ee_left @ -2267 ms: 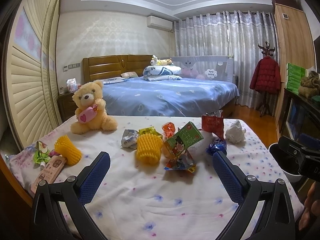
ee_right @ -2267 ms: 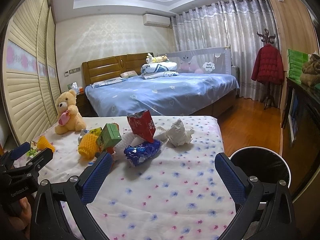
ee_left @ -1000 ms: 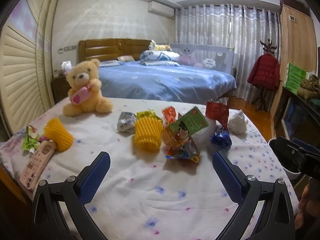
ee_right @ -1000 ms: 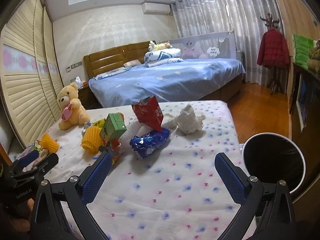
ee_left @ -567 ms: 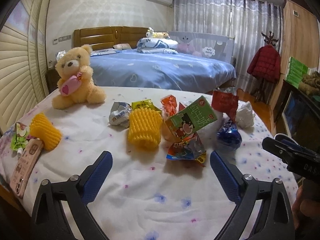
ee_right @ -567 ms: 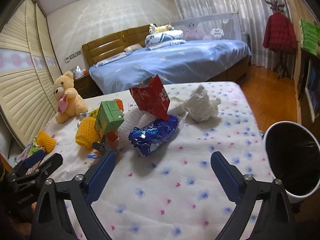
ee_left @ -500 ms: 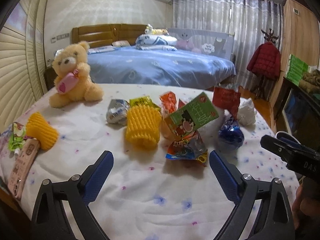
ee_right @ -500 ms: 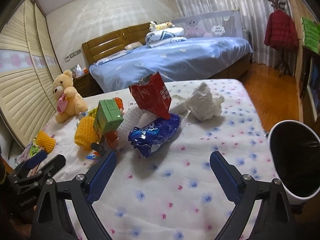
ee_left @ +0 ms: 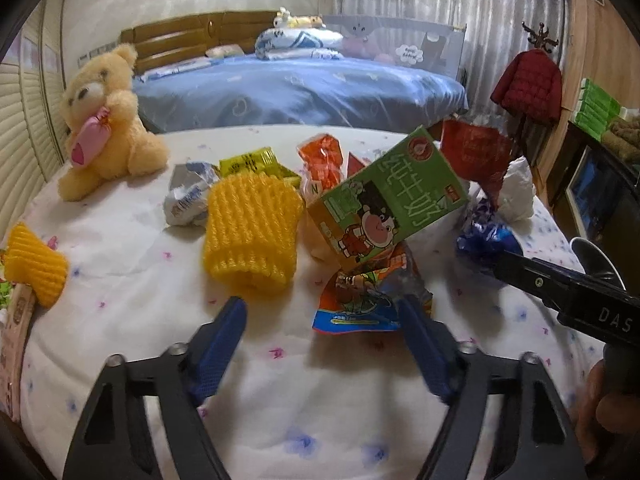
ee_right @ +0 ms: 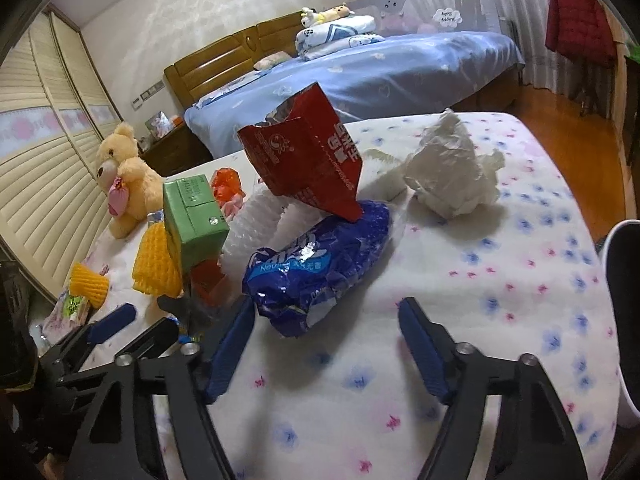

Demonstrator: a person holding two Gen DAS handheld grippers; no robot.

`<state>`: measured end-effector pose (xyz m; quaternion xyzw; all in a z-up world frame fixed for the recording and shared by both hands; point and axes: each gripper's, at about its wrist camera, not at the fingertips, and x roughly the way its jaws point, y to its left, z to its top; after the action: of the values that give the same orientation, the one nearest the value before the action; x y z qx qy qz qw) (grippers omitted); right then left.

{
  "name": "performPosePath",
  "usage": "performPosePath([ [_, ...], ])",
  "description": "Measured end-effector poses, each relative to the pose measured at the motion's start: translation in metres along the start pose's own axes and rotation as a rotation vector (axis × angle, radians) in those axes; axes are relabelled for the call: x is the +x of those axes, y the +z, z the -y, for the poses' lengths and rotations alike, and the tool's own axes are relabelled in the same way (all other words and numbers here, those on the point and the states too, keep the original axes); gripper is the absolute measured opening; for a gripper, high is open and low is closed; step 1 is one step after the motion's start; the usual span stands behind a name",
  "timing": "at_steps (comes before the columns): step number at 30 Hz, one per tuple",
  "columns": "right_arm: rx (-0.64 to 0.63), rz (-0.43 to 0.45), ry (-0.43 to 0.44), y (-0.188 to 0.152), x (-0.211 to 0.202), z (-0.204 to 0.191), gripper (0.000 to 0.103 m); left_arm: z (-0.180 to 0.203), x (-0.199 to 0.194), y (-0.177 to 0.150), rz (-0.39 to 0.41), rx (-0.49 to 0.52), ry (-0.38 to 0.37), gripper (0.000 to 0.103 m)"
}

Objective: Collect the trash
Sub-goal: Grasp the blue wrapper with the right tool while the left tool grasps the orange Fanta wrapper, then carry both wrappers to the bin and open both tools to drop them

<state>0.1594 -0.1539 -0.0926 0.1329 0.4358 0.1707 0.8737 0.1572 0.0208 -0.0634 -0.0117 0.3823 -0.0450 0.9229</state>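
A pile of trash lies on the flowered tablecloth (ee_left: 360, 408). My left gripper (ee_left: 322, 320) is closing, its blue pads just short of a flat orange snack wrapper (ee_left: 360, 300); nothing is pressed between them. Behind the wrapper lean a green milk carton (ee_left: 396, 196) and a yellow foam net (ee_left: 252, 236). My right gripper (ee_right: 326, 320) is also closing, with the near end of a crumpled blue plastic bag (ee_right: 320, 264) between its fingertips, untouched. A red foil bag (ee_right: 308, 156) and crumpled white tissue (ee_right: 452, 172) stand behind it.
A teddy bear (ee_left: 104, 120) sits at the table's far left, a second yellow foam net (ee_left: 32, 264) at the left edge. A dark bin with a white rim (ee_right: 624, 312) stands off the table's right side. A bed (ee_right: 360, 64) lies beyond.
Both grippers moved forward and down toward the pile, which now looms larger. Their jaws have narrowed from wide open. Nothing on the table has shifted.
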Motion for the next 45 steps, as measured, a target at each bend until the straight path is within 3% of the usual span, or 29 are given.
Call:
performPosePath([
  [3,0.020,-0.016,0.024,0.001,0.005,0.003,0.047,-0.001,0.008,0.002,-0.031,0.005,-0.022,0.055],
  [5,0.023,-0.026,0.036,-0.001,0.007,0.004,0.023,0.001,0.009,0.002,-0.036,0.021,-0.030,0.039],
  [6,0.023,-0.029,0.043,-0.002,0.006,0.005,0.023,0.003,0.008,0.002,-0.034,0.028,-0.031,0.035],
  [8,0.021,-0.026,0.055,-0.004,0.003,0.005,0.020,0.004,0.007,0.001,-0.033,0.041,-0.046,0.017],
  [10,0.013,-0.020,0.059,-0.006,-0.002,0.005,0.019,0.003,0.007,0.000,-0.043,0.033,-0.068,0.010],
  [11,0.009,-0.018,0.058,-0.007,-0.004,0.005,0.018,0.002,0.006,-0.002,-0.046,0.027,-0.076,0.000],
  [24,0.007,0.012,0.044,-0.024,-0.043,0.020,0.016,0.003,-0.020,-0.016,-0.022,0.022,-0.110,0.002],
  [25,0.008,0.012,0.045,-0.026,-0.045,0.021,0.016,0.002,-0.017,-0.013,-0.034,0.010,-0.111,0.005],
  [28,0.011,0.018,0.044,-0.029,-0.052,0.024,0.016,0.003,-0.011,-0.002,-0.040,-0.029,-0.100,0.040],
  [29,0.012,0.022,0.041,-0.030,-0.055,0.025,0.016,0.003,-0.009,0.002,-0.027,-0.033,-0.086,0.042],
  [34,0.014,0.036,0.029,-0.030,-0.062,0.027,0.016,0.014,0.006,0.014,-0.025,-0.012,-0.044,0.039],
  [35,0.017,0.036,0.029,-0.030,-0.063,0.028,0.016,0.015,0.010,0.014,-0.034,-0.007,-0.036,0.025],
  [37,0.019,0.036,0.024,-0.031,-0.064,0.031,0.016,0.018,0.019,0.013,-0.068,-0.008,-0.038,0.008],
  [45,0.027,0.051,0.019,-0.037,-0.076,0.042,0.015,0.022,-0.008,0.002,-0.020,0.009,-0.045,0.001],
])
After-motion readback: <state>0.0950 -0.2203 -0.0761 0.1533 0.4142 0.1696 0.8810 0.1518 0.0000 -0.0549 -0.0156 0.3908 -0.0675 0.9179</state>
